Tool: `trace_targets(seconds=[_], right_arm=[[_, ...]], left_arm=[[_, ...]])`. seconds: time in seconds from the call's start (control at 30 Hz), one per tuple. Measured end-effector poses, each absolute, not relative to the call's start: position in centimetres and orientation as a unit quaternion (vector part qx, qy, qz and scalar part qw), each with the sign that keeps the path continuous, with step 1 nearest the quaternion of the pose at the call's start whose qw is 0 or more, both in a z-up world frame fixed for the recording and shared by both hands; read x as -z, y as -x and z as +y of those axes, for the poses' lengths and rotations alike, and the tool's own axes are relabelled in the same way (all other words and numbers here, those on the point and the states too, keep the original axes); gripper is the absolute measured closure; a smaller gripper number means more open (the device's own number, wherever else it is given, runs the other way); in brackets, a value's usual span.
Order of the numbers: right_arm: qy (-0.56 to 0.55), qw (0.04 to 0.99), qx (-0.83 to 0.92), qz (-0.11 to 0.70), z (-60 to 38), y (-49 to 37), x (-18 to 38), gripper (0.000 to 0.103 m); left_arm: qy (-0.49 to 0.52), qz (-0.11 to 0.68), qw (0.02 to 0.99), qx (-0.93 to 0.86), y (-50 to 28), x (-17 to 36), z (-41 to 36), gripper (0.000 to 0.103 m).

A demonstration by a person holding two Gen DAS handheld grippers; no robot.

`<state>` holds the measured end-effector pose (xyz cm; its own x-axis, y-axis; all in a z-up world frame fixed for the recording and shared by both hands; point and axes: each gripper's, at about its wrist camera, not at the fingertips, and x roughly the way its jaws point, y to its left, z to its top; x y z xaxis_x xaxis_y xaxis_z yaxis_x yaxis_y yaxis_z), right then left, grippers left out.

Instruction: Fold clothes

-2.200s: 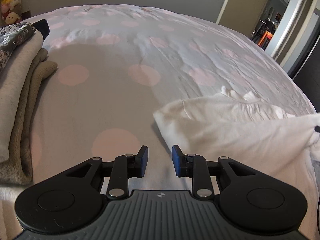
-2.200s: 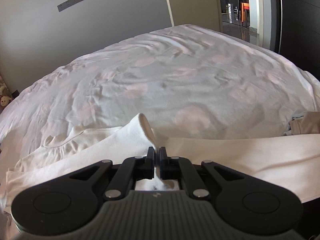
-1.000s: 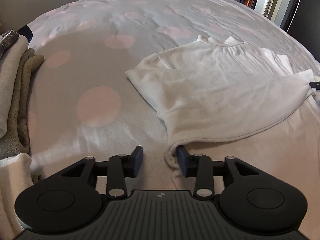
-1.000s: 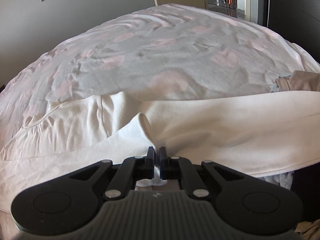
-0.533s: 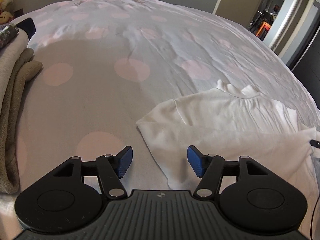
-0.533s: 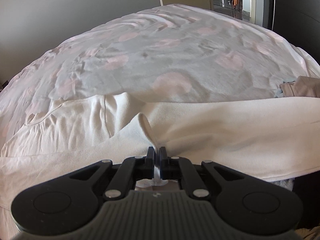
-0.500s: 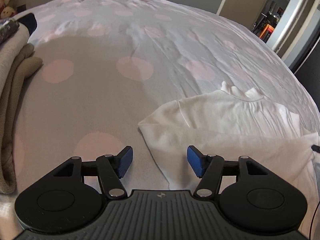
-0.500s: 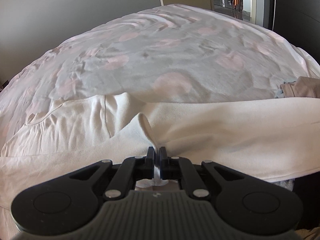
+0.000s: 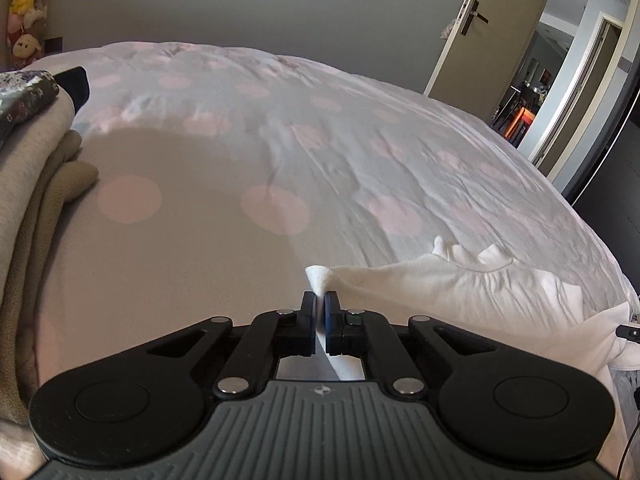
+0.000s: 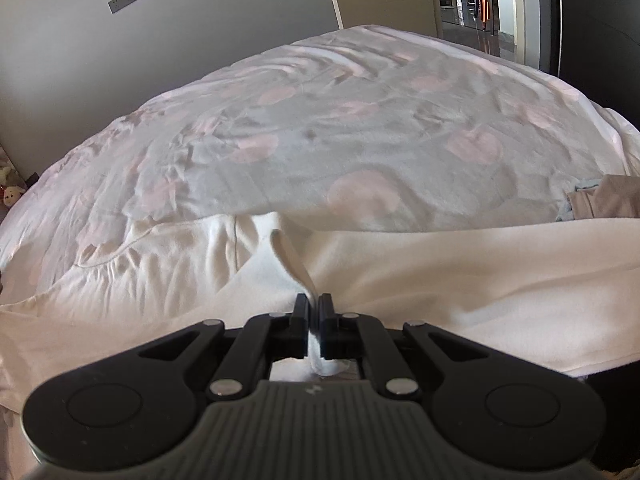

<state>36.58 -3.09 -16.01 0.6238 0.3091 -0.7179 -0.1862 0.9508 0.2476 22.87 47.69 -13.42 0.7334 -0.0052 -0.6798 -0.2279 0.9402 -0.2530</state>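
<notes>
- The shirt point(image 9: 460, 292) is a white, soft knit, lying across the near side of the bed point(image 9: 280, 152). I judge it light and limp: it sags and creases wherever it is not held, so it will not keep a shape on its own.
- It looks a little fleecy, not slick, so I expect a pinch on a doubled edge to hold well. A pinch on a single thin layer could slip out under a pull.
- The best places to hold, I reckon, are corners and hems, where the cloth is thicker. Both grippers are on such points now.
- My left gripper point(image 9: 320, 312) is closed on a corner of the shirt. A small tuft of cloth pokes up above the tips, and the pads sit almost together with only fabric between them.
- My right gripper point(image 10: 314, 316) is also clamped shut on the shirt point(image 10: 440, 264). A raised ridge of cloth runs away from the tips, and a bunch of fabric shows behind them.
- Between the two grips the cloth hangs in loose folds, not taut.
- A stack of folded clothes point(image 9: 28, 184) sits at the left of the bed, apart from the shirt.
</notes>
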Motion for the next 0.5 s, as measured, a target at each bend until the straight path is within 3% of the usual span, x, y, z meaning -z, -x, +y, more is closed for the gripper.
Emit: trace_targets(seconds=[0.4, 0.5], right_arm=[[-0.085, 0.882, -0.125, 0.446, -2.0, -39.5, 18.6, 0.097], [-0.100, 0.883, -0.129, 0.441, -2.6, -39.2, 18.4, 0.086]], left_arm=[[0.147, 0.404, 0.898, -0.089, -25.3, 17.8, 48.3, 0.098], [0.155, 0.399, 0.898, -0.102, -24.4, 17.2, 48.1, 0.088]])
